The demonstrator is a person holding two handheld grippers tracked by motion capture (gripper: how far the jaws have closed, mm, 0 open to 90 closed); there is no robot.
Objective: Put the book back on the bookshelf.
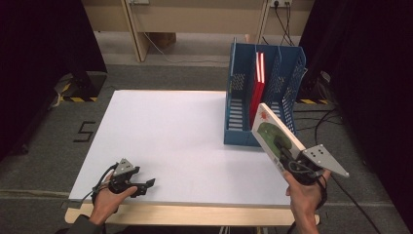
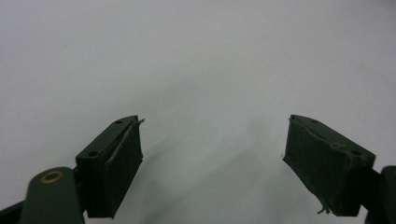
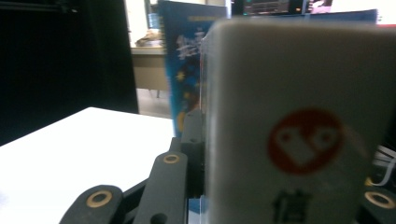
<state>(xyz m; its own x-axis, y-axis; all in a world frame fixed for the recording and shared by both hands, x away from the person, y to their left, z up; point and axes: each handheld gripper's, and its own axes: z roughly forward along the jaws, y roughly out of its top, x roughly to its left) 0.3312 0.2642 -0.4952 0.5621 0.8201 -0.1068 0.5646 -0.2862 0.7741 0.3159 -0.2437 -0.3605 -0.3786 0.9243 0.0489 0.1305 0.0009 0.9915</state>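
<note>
My right gripper (image 1: 283,147) is shut on a white book with a green picture on its cover (image 1: 273,135), held tilted in the air off the table's right front corner. In the right gripper view the book's white spine with a red round mark (image 3: 299,140) stands close between the jaws. Just beyond it stands a blue file rack (image 1: 243,95) with a red book (image 1: 258,83) upright in its middle slot. My left gripper (image 1: 146,185) rests low over the white table (image 1: 170,131) near the front left, open, with nothing between its pads (image 2: 116,163).
The rack stands at the table's back right edge. A wooden strip (image 1: 195,214) runs along the table's front. Dark curtains hang at both sides, and cables (image 1: 321,122) lie on the floor at the right.
</note>
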